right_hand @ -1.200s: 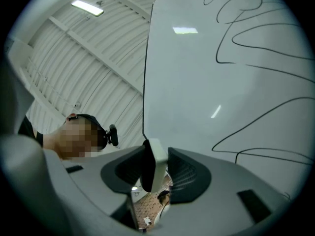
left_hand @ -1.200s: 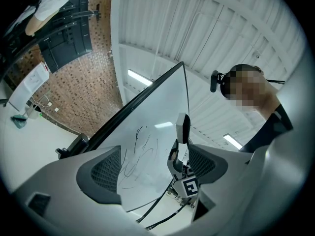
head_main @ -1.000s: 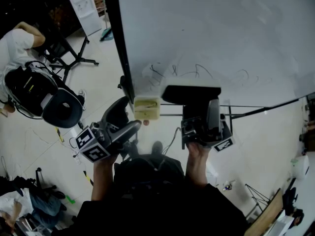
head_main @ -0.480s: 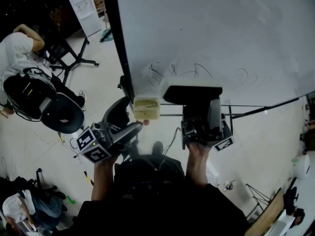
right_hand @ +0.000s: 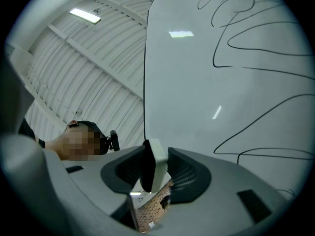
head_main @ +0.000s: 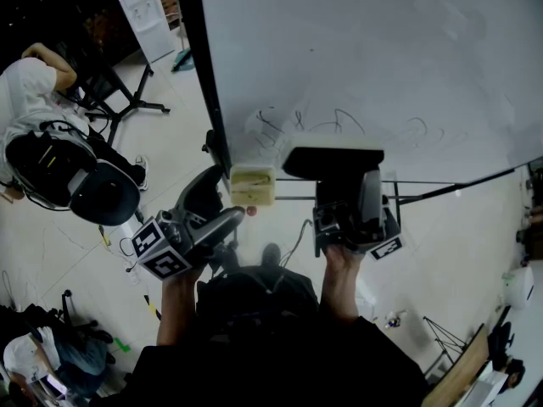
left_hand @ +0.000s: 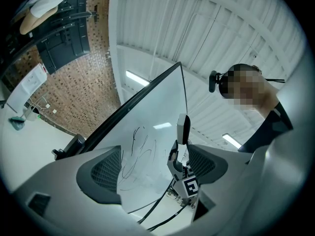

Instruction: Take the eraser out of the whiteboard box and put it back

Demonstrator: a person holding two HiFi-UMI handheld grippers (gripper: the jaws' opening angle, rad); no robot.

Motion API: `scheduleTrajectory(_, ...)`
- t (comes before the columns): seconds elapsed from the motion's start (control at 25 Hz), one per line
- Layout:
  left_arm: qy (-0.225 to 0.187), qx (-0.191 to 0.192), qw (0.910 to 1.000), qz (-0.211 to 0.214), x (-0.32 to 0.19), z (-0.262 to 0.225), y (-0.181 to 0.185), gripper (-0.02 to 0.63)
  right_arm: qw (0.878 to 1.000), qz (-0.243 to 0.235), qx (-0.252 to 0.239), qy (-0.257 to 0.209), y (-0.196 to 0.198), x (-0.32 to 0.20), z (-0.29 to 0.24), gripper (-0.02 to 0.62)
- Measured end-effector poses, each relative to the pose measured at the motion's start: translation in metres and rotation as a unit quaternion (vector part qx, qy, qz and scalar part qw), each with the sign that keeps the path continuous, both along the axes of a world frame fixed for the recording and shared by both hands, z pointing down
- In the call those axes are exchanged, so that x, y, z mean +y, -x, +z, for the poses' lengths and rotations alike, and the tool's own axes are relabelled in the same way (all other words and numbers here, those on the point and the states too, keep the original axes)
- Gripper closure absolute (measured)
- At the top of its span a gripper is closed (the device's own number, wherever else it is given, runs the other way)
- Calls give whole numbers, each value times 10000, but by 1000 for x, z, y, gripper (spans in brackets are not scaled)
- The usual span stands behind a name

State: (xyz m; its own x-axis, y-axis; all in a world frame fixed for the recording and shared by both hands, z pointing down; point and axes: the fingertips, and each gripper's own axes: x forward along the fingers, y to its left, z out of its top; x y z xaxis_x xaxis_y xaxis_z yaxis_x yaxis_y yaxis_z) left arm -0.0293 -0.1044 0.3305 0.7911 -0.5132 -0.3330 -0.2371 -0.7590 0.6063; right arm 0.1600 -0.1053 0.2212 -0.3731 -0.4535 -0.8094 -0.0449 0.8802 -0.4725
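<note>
Before the scribbled whiteboard (head_main: 382,49), right gripper (head_main: 344,181) jaws clamp the eraser (head_main: 331,159) beside the box (head_main: 253,185); left gripper (head_main: 216,203) jaws gape empty.

Whiteboard (head_main: 382,58) blocks ahead; box (head_main: 253,185) at corner; leftward open.

Light is being supplied from overhead by ceiling strip lights (right_hand: 84,15); their glare is being mirrored on the whiteboard (right_hand: 197,82). The head view is being rendered dim, its lower part sunk in shadow. Both gripper views are being bent by fisheye distortion, with corners being blacked out.
</note>
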Motion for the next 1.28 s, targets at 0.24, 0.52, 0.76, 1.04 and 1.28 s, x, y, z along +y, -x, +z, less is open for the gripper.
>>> scheduleTrajectory(0.24,-52,11,10000,5,-1,2,1,179,10000,-15,34,33,0,-2,4,433)
scheduleTrajectory(0.52,-1,49,10000,-25,-2,3,2,179,9999,3,104,50,1,-3,7,433)
scheduleTrajectory(0.76,24,73,10000,-57,-3,5,5,179,9995,71,291,86,5,-6,11,433)
scheduleTrajectory(1.04,75,110,9999,-105,-3,6,8,179,9971,287,694,140,10,-8,17,434)
scheduleTrajectory(1.28,179,187,9996,-125,-4,4,8,179,9947,350,926,259,14,-13,27,433)
